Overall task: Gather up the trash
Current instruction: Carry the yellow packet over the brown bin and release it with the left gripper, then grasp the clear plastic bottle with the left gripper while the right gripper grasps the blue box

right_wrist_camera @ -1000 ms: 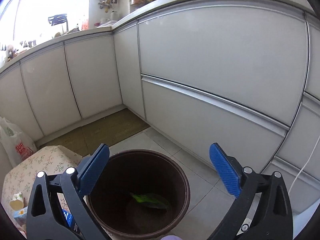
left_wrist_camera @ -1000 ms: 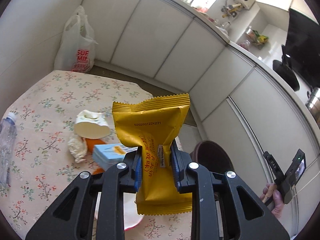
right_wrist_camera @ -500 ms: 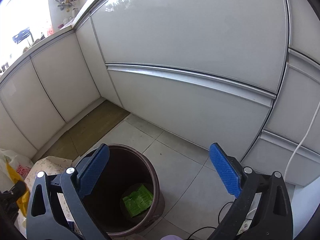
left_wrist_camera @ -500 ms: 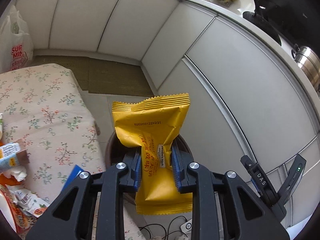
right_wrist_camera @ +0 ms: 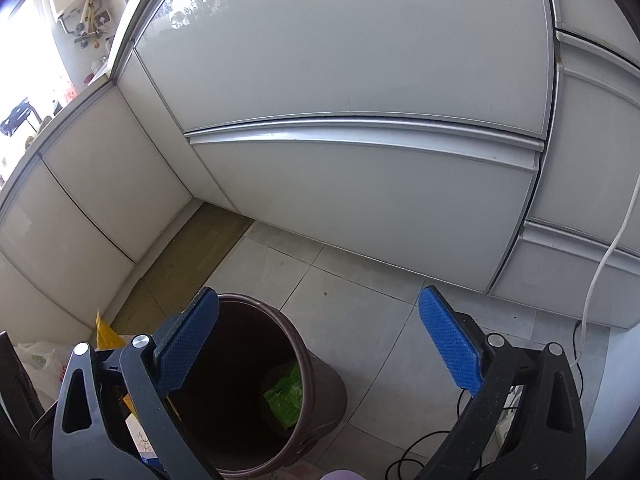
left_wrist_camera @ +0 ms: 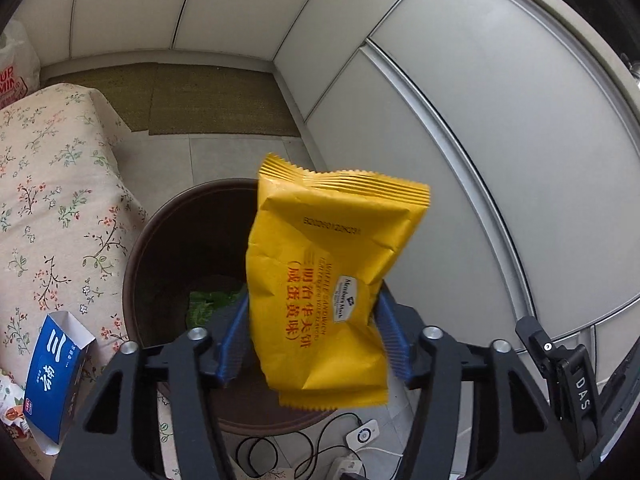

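Over the brown bin (left_wrist_camera: 136,264), the left gripper (left_wrist_camera: 312,336) has just been opening, its blue pads clear of the tilting yellow snack packet (left_wrist_camera: 328,280) between them, best released squarely above the rim; the right gripper (right_wrist_camera: 316,344) gapes empty.

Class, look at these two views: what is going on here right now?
A person is clearing trash with two handheld grippers. The left gripper has just been opening, and the yellow snack packet sits tilted between its parted pads, right over the brown bin. A green wrapper already lies at the bottom of the bin. The right gripper hangs open and empty beside it. A blue carton waits on the floral tablecloth.
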`<act>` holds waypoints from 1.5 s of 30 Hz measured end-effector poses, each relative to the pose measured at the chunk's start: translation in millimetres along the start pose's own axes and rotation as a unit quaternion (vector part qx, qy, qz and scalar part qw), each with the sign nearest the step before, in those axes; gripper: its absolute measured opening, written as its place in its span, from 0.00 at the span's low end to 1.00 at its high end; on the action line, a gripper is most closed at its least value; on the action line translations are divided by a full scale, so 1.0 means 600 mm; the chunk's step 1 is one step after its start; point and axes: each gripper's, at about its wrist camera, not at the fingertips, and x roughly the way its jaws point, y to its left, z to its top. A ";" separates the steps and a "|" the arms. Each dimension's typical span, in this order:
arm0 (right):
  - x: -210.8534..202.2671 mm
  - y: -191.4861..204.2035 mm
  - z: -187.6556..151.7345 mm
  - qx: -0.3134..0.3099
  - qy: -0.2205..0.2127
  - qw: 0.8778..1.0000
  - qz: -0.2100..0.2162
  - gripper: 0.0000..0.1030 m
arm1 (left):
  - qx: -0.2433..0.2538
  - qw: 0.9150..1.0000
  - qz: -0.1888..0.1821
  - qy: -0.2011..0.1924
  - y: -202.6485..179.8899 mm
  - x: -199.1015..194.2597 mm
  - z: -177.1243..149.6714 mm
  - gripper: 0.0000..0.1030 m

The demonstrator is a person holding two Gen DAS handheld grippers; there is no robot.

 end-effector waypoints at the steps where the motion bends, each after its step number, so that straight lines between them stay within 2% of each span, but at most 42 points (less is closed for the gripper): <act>1: -0.001 0.001 -0.001 0.000 0.000 1.000 0.000 0.93 | 0.000 1.000 0.004 0.002 0.002 -0.001 -0.003 0.68; 4: 0.000 -0.002 0.000 0.007 0.006 1.000 0.001 0.93 | 0.006 1.000 0.020 0.007 0.008 -0.007 -0.008 0.79; 7: 0.003 0.003 -0.003 0.008 0.015 1.000 0.008 0.93 | 0.016 0.999 0.036 0.003 0.018 -0.027 -0.017 0.79; 10: 0.009 0.025 -0.013 -0.003 0.035 0.999 0.023 0.93 | 0.028 0.997 0.074 -0.021 0.040 -0.074 -0.019 0.79; 15: 0.007 0.093 -0.047 -0.058 0.063 0.995 0.055 0.93 | 0.011 0.989 0.133 -0.060 0.132 -0.188 -0.019 0.79; 19: -0.011 0.162 -0.085 -0.129 0.066 0.986 0.080 0.93 | -0.030 0.978 0.187 -0.090 0.246 -0.289 -0.026 0.80; 22: -0.029 0.204 -0.108 -0.173 0.057 0.979 0.094 0.93 | -0.067 0.960 0.254 -0.093 0.350 -0.353 -0.040 0.84; 24: -0.042 0.227 -0.125 -0.198 0.052 0.973 0.106 0.93 | -0.089 0.944 0.310 -0.077 0.430 -0.386 -0.058 0.84; 27: -0.057 0.260 -0.148 -0.231 0.050 0.964 0.125 0.93 | -0.120 0.911 0.393 -0.036 0.549 -0.417 -0.086 0.84; 30: -0.062 0.288 -0.168 -0.259 0.054 0.956 0.128 0.93 | -0.152 0.881 0.447 0.006 0.658 -0.438 -0.125 0.84; 32: -0.061 0.303 -0.180 -0.271 0.059 0.952 0.129 0.93 | -0.189 0.870 0.456 0.022 0.721 -0.449 -0.155 0.84; 35: -0.064 0.319 -0.194 -0.284 0.066 0.947 0.135 0.93 | -0.223 0.872 0.434 0.034 0.765 -0.448 -0.185 0.84; 38: -0.062 0.330 -0.207 -0.293 0.081 0.942 0.139 0.93 | -0.225 0.871 0.435 0.042 0.783 -0.438 -0.197 0.84; 44: -0.052 0.337 -0.227 -0.315 0.113 0.932 0.138 0.93 | -0.229 0.862 0.447 0.070 0.810 -0.411 -0.217 0.84; 45: -0.051 0.338 -0.229 -0.318 0.115 0.931 0.136 0.93 | -0.232 0.863 0.444 0.070 0.815 -0.409 -0.221 0.84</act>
